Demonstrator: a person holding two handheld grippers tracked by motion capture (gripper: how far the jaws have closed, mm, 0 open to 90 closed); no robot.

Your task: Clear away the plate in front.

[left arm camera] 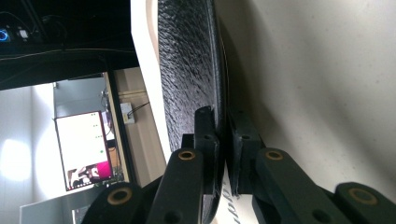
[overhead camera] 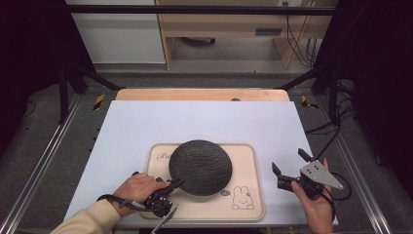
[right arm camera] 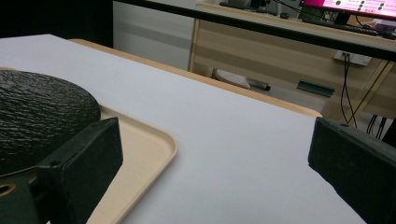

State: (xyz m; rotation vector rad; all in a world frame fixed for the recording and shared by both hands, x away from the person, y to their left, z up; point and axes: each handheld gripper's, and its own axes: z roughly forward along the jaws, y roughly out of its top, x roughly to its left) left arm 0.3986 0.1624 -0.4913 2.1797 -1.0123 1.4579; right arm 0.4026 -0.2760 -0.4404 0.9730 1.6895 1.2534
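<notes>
**Left gripper pinches rim of dark plate on cream tray**

A white sheet (overhead camera: 204, 122) covers most of the pale wooden table (overhead camera: 202, 94), its surface flat and matte. On it, near the person's edge, lies 1 cream tray (overhead camera: 251, 200), rectangular with rounded corners and a shallow raised lip, printed with a small rabbit drawing (overhead camera: 239, 199). A round black plate (overhead camera: 200, 167) sits on the tray's left half, overlapping its front-left area; its face is rough and pebbled, like cast stoneware, and its edge is thin.

The left gripper (overhead camera: 171, 185), held in the left hand (overhead camera: 138, 187), is clamped on the plate's near-left rim. In the left gripper view the 2 black pads (left arm camera: 205, 133) stand almost together with the rim between them, 1 above and 1 below.

The right gripper (overhead camera: 291, 166) hovers just off the tray's right edge in the right hand (overhead camera: 316, 204), jaws spread wide with nothing between them.

The plate looks stiff, fairly heavy for its size and likely to chip or break if dropped. Its coarse texture should resist slipping, but a grip at 1 point on the rim will let the far side sag; a deep bite on the rim, or support from the opposite edge, seems the safer hold.
</notes>
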